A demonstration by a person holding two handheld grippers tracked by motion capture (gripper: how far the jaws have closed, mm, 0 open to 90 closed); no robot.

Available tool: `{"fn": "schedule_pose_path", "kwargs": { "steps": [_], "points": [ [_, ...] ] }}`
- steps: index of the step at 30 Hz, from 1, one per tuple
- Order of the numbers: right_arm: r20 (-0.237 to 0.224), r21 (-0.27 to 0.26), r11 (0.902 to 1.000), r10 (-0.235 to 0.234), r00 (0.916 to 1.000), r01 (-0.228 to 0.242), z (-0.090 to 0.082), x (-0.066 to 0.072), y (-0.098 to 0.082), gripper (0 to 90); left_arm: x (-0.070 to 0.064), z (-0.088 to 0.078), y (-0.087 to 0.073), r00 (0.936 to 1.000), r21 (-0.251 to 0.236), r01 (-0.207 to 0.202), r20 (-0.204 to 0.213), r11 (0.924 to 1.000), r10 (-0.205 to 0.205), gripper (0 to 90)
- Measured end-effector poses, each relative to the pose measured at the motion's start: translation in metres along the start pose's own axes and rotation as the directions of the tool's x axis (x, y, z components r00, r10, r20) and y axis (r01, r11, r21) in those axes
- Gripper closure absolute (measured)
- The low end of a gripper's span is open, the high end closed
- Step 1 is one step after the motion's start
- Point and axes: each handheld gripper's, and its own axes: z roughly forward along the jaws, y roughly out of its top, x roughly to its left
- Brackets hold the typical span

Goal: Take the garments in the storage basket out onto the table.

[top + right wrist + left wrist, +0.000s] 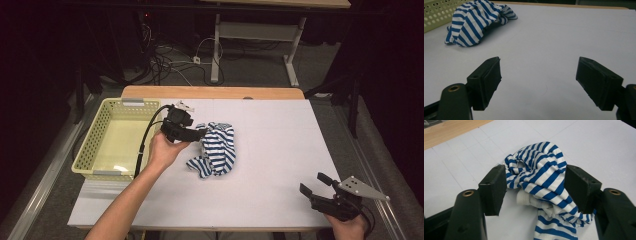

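Striped cloth lies bunched mid-bench, near basket. Left tongs spread w/ jaws either side of the bunch; right tongs spread, well apart. Risk: only a loose top fold gets pinched, so cloth slips out or drags

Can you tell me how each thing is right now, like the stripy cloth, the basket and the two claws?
Striped cloth: crumpled in a heap on the table, not lifted.
Left claw: open, jaws on either side of the cloth, not squeezing it yet.
Right claw: open, holding nothing, above bare table.
Yellow basket: upright at the table's left edge, looks empty.
White table: flat, cloth lying on it.
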Motion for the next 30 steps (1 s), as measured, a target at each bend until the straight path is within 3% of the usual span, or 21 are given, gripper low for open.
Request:
{"fn": "schedule_pose_path", "kwargs": {
  "steps": [30],
  "points": [
    [-0.002,0.003,1.0,0.004,1.0,-0.004,0.0,0.0,0.0,21.1,0.0,-0.019,-0.011,1.0,-0.044,-0.003,0.008,0.999,0.003,33.9]
  ]
}}
